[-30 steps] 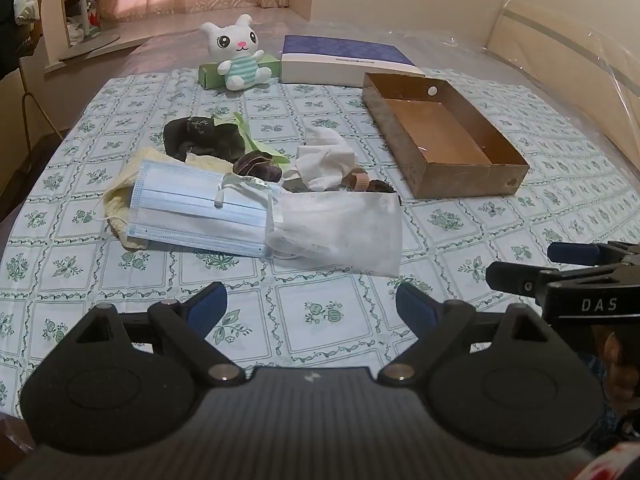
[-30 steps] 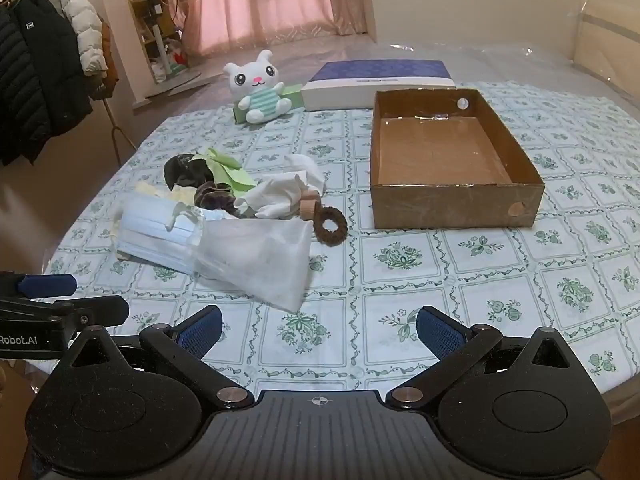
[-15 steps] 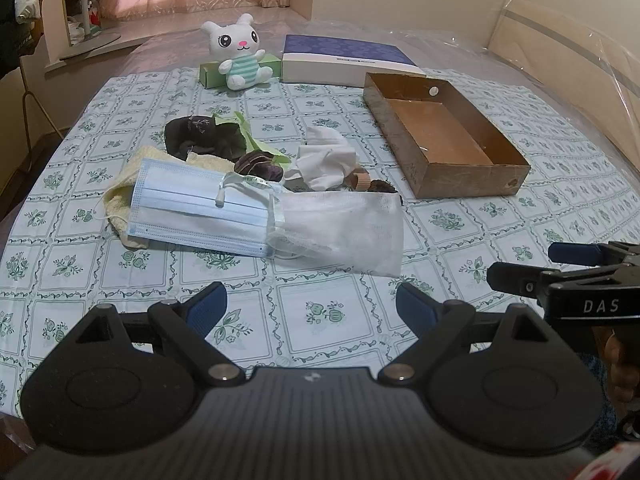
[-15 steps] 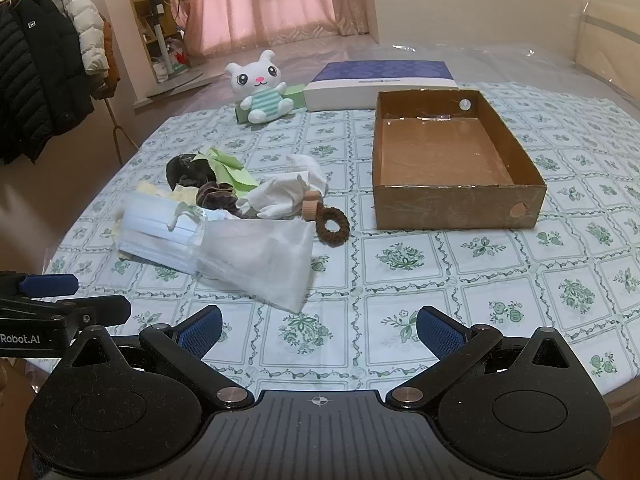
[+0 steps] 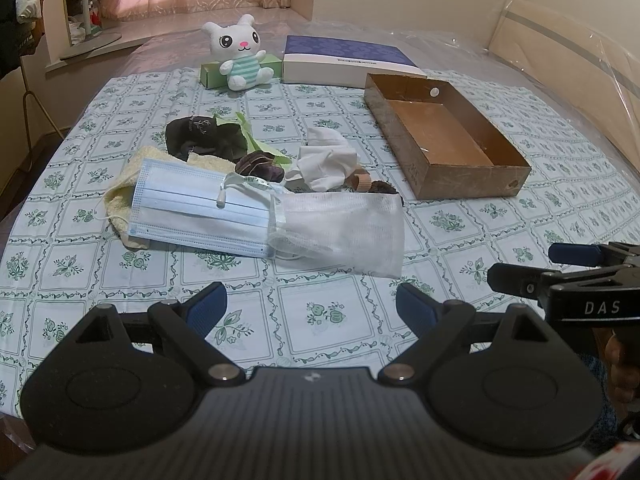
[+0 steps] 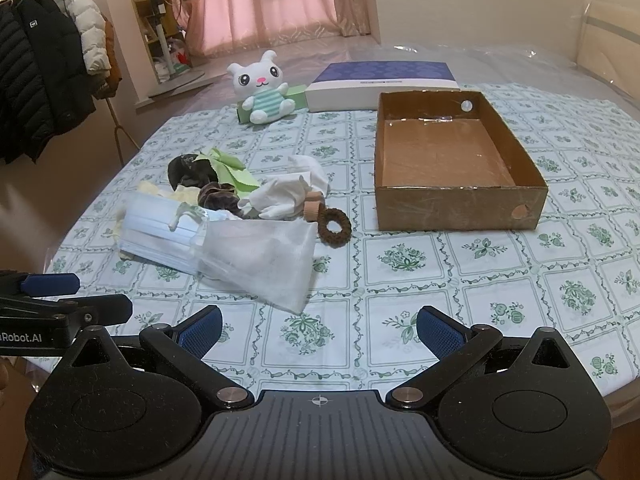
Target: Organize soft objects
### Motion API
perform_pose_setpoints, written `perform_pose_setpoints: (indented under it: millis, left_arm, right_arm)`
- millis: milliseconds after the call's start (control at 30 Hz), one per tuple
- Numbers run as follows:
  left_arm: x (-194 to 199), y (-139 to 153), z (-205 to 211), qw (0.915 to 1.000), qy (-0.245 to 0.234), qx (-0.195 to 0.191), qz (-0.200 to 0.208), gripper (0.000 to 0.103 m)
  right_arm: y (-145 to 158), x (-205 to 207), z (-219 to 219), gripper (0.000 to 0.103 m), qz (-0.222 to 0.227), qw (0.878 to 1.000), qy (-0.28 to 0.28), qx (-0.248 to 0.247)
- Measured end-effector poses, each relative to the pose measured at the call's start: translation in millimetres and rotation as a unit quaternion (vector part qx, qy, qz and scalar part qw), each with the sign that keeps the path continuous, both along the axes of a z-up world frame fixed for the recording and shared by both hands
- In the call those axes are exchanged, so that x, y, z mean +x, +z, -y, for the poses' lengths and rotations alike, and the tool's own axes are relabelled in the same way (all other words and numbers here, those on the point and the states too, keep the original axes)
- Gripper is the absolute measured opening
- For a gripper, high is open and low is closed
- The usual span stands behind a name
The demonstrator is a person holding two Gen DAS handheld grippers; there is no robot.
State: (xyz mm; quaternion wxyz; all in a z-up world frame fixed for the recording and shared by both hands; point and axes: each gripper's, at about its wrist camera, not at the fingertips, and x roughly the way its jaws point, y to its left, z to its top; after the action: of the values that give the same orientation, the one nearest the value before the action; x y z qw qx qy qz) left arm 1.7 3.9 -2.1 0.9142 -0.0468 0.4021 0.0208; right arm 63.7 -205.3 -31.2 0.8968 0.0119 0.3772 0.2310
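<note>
A heap of soft things lies mid-table: a blue face mask, a white mesh pouch, a white cloth, a brown hair tie, a dark scrunchie, a black pouch, a green cloth and a yellow towel. An empty cardboard box stands to their right. My left gripper and right gripper hover open over the near table edge, short of the heap, holding nothing.
A white plush bunny leans on a green box at the far side, beside a blue-and-white flat box. Coats hang on a rack at left. The patterned tablecloth lies bare in front of the cardboard box.
Both grippers have crept slightly forward toward the heap; nothing on the table has moved.
</note>
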Motion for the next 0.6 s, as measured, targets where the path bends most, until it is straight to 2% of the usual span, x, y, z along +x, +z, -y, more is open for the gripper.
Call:
perform_pose_setpoints:
  millis: [600]
  left_arm:
    - [-0.7, 1.2, -0.5, 1.0, 0.001, 0.0, 0.001, 0.09]
  right_arm:
    - [0.4, -0.2, -1.3, 0.103, 0.001, 1.0, 0.001, 0.0]
